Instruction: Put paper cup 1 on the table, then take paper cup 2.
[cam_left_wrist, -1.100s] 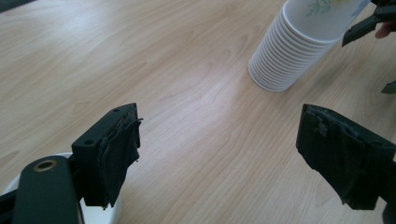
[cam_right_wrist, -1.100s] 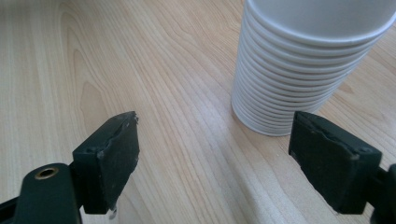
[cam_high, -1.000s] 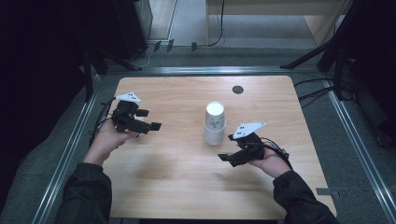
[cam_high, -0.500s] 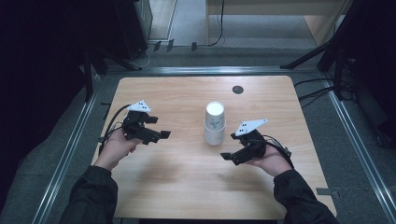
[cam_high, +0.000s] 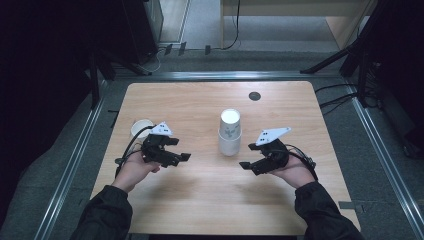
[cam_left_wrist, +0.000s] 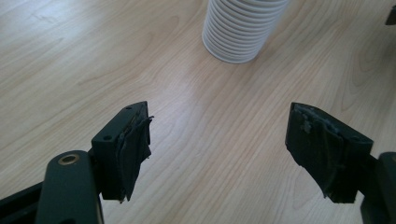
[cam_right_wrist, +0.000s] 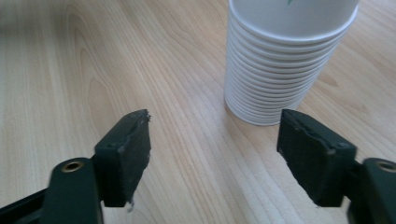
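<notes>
A tall stack of white paper cups (cam_high: 230, 132) stands rims down near the middle of the wooden table (cam_high: 200, 210). My left gripper (cam_high: 182, 157) is to its left, pointing at it, a hand's width away. My right gripper (cam_high: 245, 165) sits just in front of and to the right of the stack. In the left gripper view the stack (cam_left_wrist: 240, 28) lies ahead of the gripper (cam_left_wrist: 219, 126); in the right gripper view the stack (cam_right_wrist: 285, 56) is close ahead of the gripper (cam_right_wrist: 215, 135). Both pairs of jaws have just been closing, and stand apart with nothing between them.
A single white cup (cam_high: 141, 127) stands open side up near the table's left edge, behind my left hand. A dark round grommet (cam_high: 254, 95) is set in the far side of the table. Metal rails (cam_high: 75, 160) run along both sides on the floor.
My left hand has moved right and toward the near side, uncovering the single cup at the left. The right hand has stayed almost in place.
</notes>
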